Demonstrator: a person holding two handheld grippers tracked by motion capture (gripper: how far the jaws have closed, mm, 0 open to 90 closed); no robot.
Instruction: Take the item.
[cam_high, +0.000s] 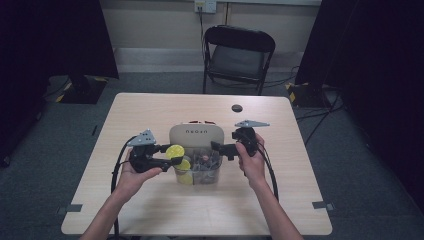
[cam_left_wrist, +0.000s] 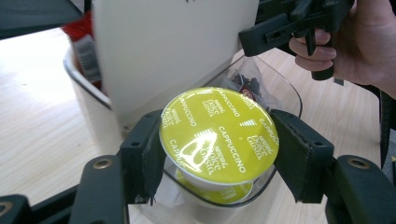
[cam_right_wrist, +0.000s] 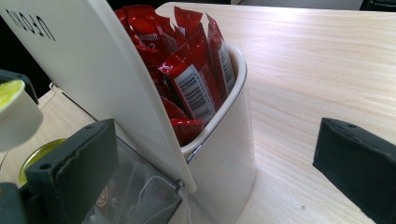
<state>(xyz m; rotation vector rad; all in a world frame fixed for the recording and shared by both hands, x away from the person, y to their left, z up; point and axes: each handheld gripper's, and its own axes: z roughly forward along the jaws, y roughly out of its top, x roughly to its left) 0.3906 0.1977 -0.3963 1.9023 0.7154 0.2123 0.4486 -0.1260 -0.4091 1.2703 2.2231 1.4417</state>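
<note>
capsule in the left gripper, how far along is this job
Done: one yellow capsule already lies in the clear compartment of the organiser. In hand: the left gripper is shut on a second cappuccino capsule, held just above that compartment. The right gripper is open beside the organiser's white lid. Left: whether the capsule goes in or comes out is unclear.

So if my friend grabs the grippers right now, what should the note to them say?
Left gripper: shut on the yellow cappuccino capsule, held just above the clear bin of the organizer.
Right gripper: open, holding nothing, straddling the white compartment with the red sachets.
Another yellow capsule already lies in the clear bin.
Done: capsule gripped.
Left: whether it goes in or comes out can't be told; finish that move.
</note>
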